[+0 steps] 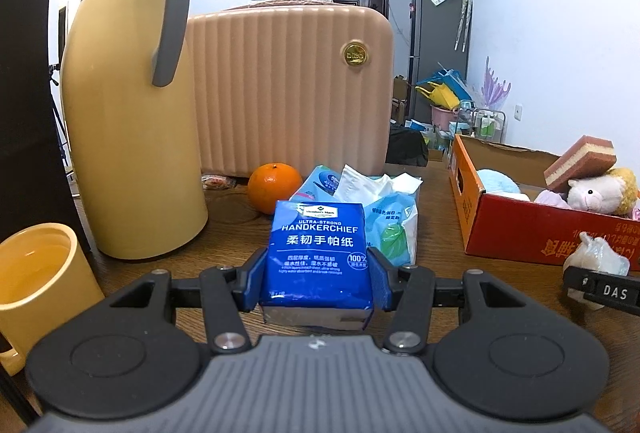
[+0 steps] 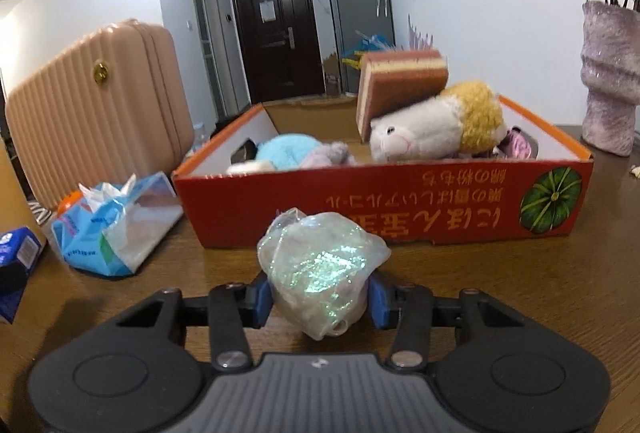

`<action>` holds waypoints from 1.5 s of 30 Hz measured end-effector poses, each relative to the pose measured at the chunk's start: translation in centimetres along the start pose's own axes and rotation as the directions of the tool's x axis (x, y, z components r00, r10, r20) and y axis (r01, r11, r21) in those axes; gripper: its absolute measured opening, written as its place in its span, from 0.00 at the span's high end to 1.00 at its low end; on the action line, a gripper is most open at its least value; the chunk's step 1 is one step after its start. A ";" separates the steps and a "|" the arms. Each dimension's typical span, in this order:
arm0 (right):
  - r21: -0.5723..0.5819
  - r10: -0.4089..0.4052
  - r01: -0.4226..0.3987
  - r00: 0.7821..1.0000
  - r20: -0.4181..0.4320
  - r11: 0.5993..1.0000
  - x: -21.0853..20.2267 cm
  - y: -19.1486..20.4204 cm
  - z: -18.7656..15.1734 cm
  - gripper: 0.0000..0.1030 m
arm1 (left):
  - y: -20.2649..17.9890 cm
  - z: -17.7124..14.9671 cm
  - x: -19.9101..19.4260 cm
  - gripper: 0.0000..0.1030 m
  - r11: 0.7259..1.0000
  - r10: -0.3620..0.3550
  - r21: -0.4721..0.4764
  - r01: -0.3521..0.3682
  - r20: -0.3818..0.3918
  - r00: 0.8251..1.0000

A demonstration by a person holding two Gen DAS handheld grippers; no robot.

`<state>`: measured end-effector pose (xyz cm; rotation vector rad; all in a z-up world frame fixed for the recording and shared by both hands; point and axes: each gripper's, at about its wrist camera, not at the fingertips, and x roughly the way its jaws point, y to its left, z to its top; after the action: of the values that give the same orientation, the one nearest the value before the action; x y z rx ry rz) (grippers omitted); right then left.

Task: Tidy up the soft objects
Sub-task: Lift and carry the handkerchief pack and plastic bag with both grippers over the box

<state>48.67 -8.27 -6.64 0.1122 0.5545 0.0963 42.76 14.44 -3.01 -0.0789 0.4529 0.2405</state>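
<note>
the left gripper (image 1: 316, 283) was clamped on a blue handkerchief tissue pack (image 1: 318, 253), its blue pads (image 1: 253, 283) pressed against both sides of the pack, which sat low over the wooden table (image 1: 460, 297). just behind the pack lay an opened light-blue tissue packet (image 1: 384, 209) with white sheets sticking out, and beside that an orange (image 1: 274, 187). a tall yellow thermos jug (image 1: 132, 105) stood to the left, with a yellow mug (image 1: 40, 285) nearer the camera and a ribbed pink suitcase (image 1: 292, 89) behind.

the right gripper (image 2: 320, 299) gripped a small soft bundle wrapped in iridescent film (image 2: 320, 265); its pads touched the wrap on each side, and the bundle stood on the table just in front of the red cardboard box (image 2: 384, 205). inside the box lay a white and yellow plush toy (image 2: 436, 127), a light-blue plush (image 2: 288, 149) toward the left, and a brown sponge (image 2: 400, 81) propped upright against the plush toy. a lilac vase (image 2: 608, 81) with dried flowers stood to the right of the box, touching nothing.
</note>
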 end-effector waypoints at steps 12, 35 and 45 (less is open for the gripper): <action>0.007 0.041 -0.042 0.990 0.137 0.999 -3.0 -0.6 0.8 0.56 | 0.2 0.5 -1.4 0.49 0.999 0.015 -0.040 -0.013 0.047 0.999; 0.032 0.042 -0.055 0.946 0.322 0.998 -5.1 -4.3 3.1 0.56 | -6.0 1.8 -1.9 0.49 0.996 -0.005 -0.094 0.014 0.095 0.995; 0.068 -0.005 -0.021 0.934 0.357 0.997 -4.1 -8.2 4.6 0.56 | -12.2 2.6 0.1 0.49 0.993 -0.069 -0.086 0.076 0.090 0.994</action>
<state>48.14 -17.22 -1.70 0.1969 0.1925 0.0616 46.97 2.94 -0.44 -0.1717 0.3520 0.1919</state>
